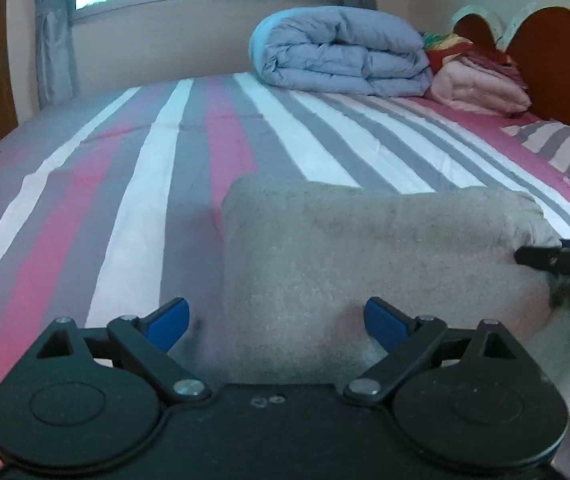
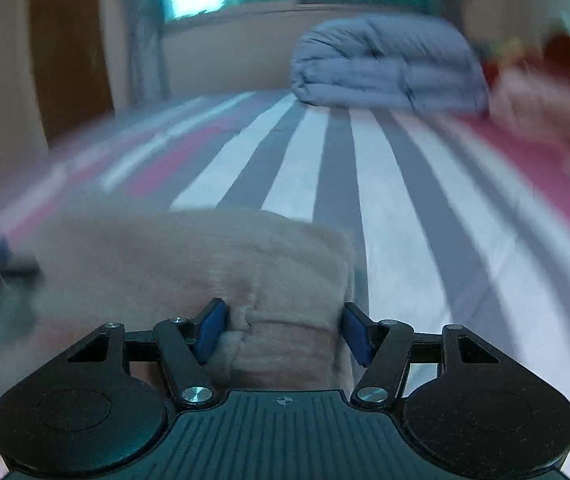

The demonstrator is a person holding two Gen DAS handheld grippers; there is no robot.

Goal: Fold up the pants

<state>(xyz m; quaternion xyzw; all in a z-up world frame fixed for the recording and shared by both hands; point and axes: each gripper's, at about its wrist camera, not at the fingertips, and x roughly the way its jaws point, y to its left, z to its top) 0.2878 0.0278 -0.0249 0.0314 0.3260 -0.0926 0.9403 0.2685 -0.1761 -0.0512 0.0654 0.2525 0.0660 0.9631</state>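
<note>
Pants point(image 2: 213, 264) between spread right gripper point(image 2: 283, 330) fingers point(image 2: 211, 330)

Pants point(image 1: 365, 260) on bed point(image 1: 125, 184), duvet point(image 1: 341, 50) behind

Two black handheld grippers with blue pads

The left gripper point(image 1: 276, 322) has smooth black round housings, silver pivot screws and blue fingertips point(image 1: 169, 322); the right gripper point(image 2: 283, 330) matches it, with a ribbed dark centre plate point(image 2: 285, 432) bearing a small crosshair mark.
</note>
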